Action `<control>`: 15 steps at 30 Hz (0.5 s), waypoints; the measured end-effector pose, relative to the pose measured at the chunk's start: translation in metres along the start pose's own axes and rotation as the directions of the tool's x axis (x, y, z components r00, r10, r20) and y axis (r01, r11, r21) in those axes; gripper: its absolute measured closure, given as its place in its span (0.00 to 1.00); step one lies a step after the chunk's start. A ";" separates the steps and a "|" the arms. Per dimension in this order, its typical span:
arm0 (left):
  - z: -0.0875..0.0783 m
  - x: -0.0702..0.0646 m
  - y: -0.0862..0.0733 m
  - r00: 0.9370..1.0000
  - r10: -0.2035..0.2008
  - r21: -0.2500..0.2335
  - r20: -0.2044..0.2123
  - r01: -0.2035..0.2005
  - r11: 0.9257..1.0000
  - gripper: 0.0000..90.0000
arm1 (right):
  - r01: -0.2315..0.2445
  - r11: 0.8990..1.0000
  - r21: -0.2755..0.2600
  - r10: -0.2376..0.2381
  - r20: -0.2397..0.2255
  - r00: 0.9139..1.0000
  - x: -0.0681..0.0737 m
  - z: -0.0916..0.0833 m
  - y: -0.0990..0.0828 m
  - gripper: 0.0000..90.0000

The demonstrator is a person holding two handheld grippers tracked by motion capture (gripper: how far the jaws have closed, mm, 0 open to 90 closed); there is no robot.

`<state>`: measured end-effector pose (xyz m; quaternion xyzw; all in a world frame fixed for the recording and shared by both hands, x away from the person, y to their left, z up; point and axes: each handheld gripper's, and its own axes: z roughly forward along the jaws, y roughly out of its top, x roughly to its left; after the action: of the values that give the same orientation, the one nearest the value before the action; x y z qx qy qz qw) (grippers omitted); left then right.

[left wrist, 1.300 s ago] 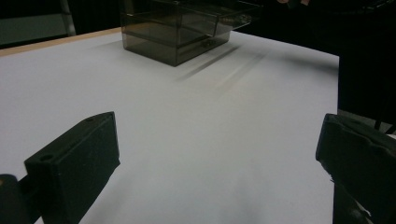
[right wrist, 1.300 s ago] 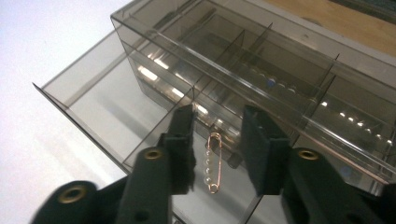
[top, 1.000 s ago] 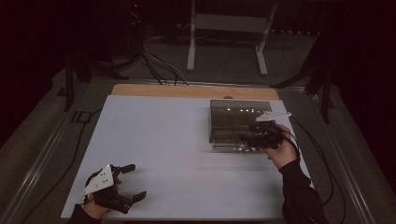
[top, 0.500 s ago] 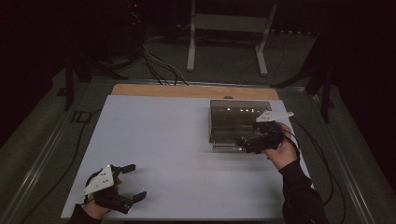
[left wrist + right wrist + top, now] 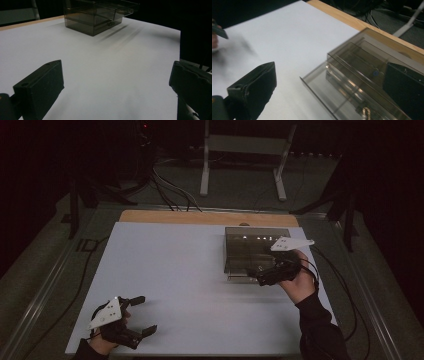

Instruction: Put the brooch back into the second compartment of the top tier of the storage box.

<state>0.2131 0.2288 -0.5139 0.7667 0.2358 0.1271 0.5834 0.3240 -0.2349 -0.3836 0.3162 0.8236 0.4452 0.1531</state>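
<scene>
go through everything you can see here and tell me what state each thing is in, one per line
Smoky plastic drawer box: upright on the white table.
Top drawer: pulled partly out.
Right gripper: open, jaws have just been opening, nothing between them, by the drawer front.
Left gripper: open, empty, low over the table's near edge.

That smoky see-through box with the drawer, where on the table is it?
In the high view the box stands on the white table at the far right, near the wooden edge, just beyond the right tool.

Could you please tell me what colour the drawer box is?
The drawer box is smoky, see-through grey-brown, clearest in the right gripper view.
</scene>
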 end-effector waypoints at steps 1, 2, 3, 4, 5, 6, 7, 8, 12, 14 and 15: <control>0.000 0.000 0.000 1.000 0.001 0.003 0.001 -0.001 1.000 0.01 | 0.001 1.000 -0.003 -0.001 -0.003 1.000 0.001 0.000 0.001 0.00; 0.000 0.000 0.000 1.000 0.002 0.003 0.001 -0.002 1.000 0.01 | 0.007 1.000 -0.004 -0.007 -0.008 1.000 0.003 0.000 0.001 0.00; 0.000 0.001 0.000 1.000 0.000 0.004 0.000 0.000 1.000 0.01 | 0.010 1.000 -0.007 -0.010 -0.014 1.000 0.005 0.000 0.002 0.00; 0.000 0.001 0.000 1.000 -0.002 0.002 -0.001 0.002 1.000 0.01 | 0.009 1.000 -0.012 -0.009 -0.018 1.000 0.007 0.000 0.002 0.00; 0.000 0.001 0.000 1.000 -0.003 0.001 -0.001 0.003 1.000 0.01 | 0.012 1.000 -0.017 -0.012 -0.021 1.000 0.008 0.000 0.002 0.00; 0.000 0.001 0.000 1.000 -0.003 0.001 0.000 0.003 1.000 0.01 | 0.012 1.000 -0.023 -0.013 -0.030 0.999 0.009 0.000 0.002 0.00; 0.000 0.000 0.000 1.000 0.000 0.003 0.001 0.000 1.000 0.01 | 0.008 1.000 -0.027 -0.009 -0.037 0.999 0.011 0.000 0.002 0.00; 0.000 0.000 0.000 1.000 0.001 0.003 0.000 -0.001 1.000 0.01 | 0.013 1.000 -0.027 -0.014 -0.040 0.999 0.012 0.001 0.002 0.00; 0.000 0.000 0.000 1.000 0.002 0.007 -0.001 -0.002 1.000 0.01 | 0.016 0.999 -0.033 -0.018 -0.056 0.998 0.018 0.003 0.000 0.00; 0.000 0.000 0.000 1.000 0.003 0.007 -0.001 -0.003 1.000 0.01 | 0.017 0.999 -0.036 -0.020 -0.059 0.998 0.022 0.004 -0.001 0.00; 0.000 0.000 0.000 1.000 0.001 0.003 -0.001 -0.001 1.000 0.01 | 0.022 0.999 -0.038 -0.024 -0.060 0.998 0.023 0.004 -0.002 0.00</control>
<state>0.2130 0.2288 -0.5138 0.7676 0.2358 0.1275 0.5822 0.3077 -0.2178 -0.3871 0.2902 0.8230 0.4681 0.1391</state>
